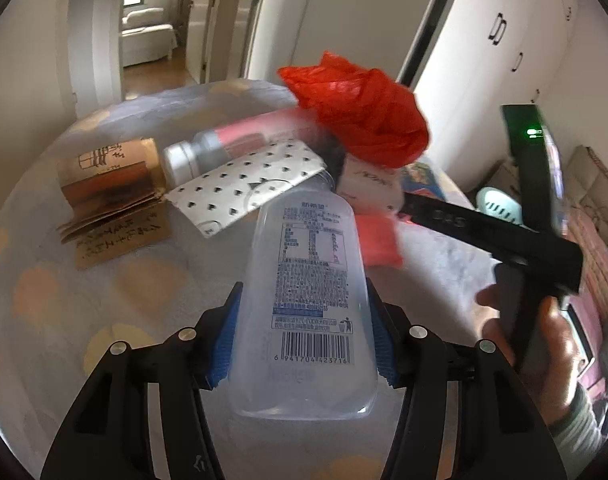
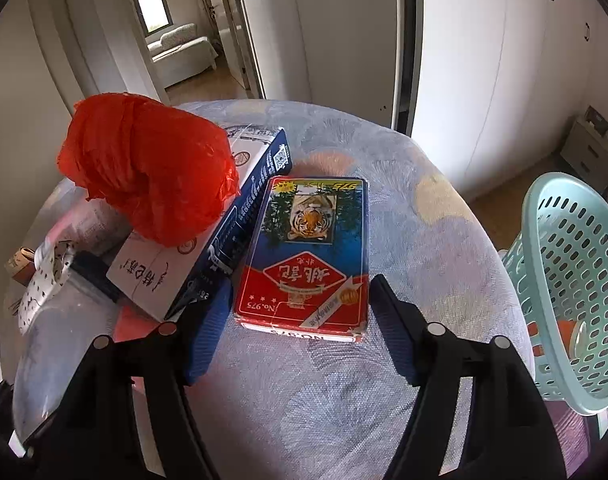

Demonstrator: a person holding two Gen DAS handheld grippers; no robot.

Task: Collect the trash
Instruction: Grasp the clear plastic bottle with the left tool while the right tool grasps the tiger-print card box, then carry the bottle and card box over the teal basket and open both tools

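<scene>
My left gripper [image 1: 304, 294] is shut on a clear plastic bottle [image 1: 308, 280] with a printed label and barcode; its blue pads [image 1: 226, 344] press on both sides of the bottle's lower half. The bottle's cap end points away from me, toward the pile. In the right wrist view, a red and blue card box [image 2: 304, 248] with a tiger picture lies flat on the cloth. My right gripper [image 2: 300, 292] is open and straddles the box's near end, with a narrow gap at each pad. A crumpled red plastic bag [image 2: 148, 168] sits on a white and blue carton [image 2: 208, 240] left of it.
On the table [image 2: 424, 220], covered in pale blue cloth with yellow spots, lie a folded brown paper bag [image 1: 112, 196], a pink bottle with a silver cap [image 1: 224, 148] and a flattened patterned paper cup [image 1: 244, 188]. A teal perforated basket [image 2: 572, 280] stands off the table's right edge.
</scene>
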